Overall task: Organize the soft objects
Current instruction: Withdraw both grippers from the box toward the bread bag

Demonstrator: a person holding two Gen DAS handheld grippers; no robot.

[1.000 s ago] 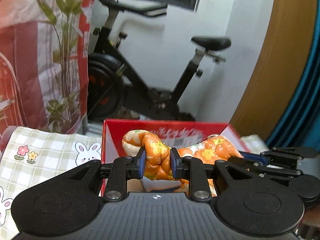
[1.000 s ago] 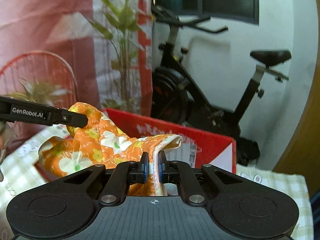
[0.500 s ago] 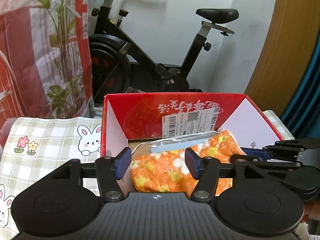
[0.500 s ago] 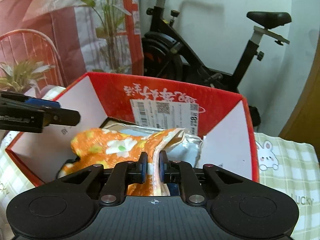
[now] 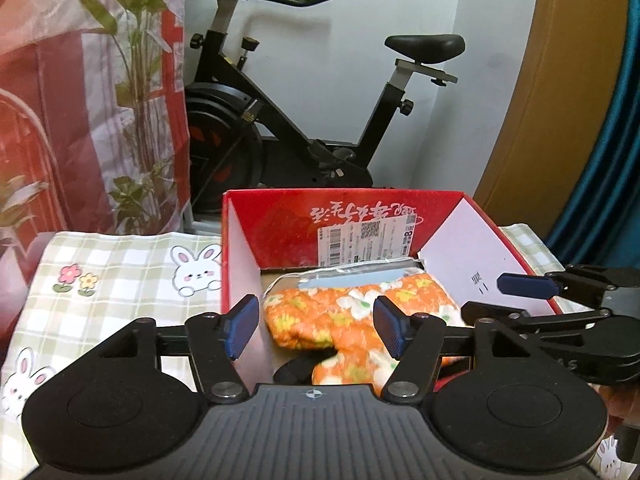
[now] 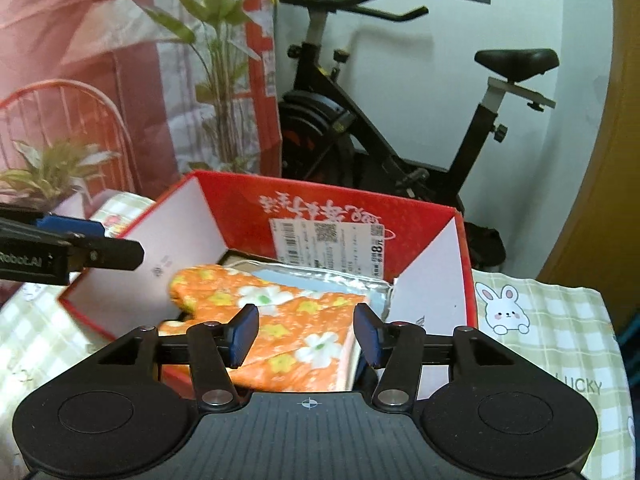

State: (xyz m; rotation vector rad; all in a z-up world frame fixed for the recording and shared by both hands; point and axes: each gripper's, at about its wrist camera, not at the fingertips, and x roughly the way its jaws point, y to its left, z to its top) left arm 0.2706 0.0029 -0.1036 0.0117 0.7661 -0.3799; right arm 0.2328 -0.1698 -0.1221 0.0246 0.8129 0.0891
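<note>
Cloth: an orange piece with white and yellow flowers (image 5: 352, 316) lies crumpled inside the red box, touched by neither gripper.
Under the cloth: a pale blue and silvery packet (image 6: 320, 276) lies flat toward the box's far wall, partly covered by the cloth.
Box: red cardboard (image 5: 280, 216) with white inner side walls and a white shipping label (image 6: 328, 240) stuck on the inside of the far wall; it stands on the table, open at the top.
Left gripper (image 5: 316, 326): jaws wide apart, empty, held over the near edge of the box with the cloth showing between the blue pads.
Right gripper (image 6: 306, 334): jaws wide apart, empty, also at the near edge of the box above the cloth.
Table: covered by a green checked cloth with rabbits and flowers (image 5: 120, 276), showing on both sides of the box.
Behind the table: a black exercise bike (image 5: 304, 120) against a white wall, and a red and white curtain with a plant print (image 5: 80, 100) at the left.
</note>
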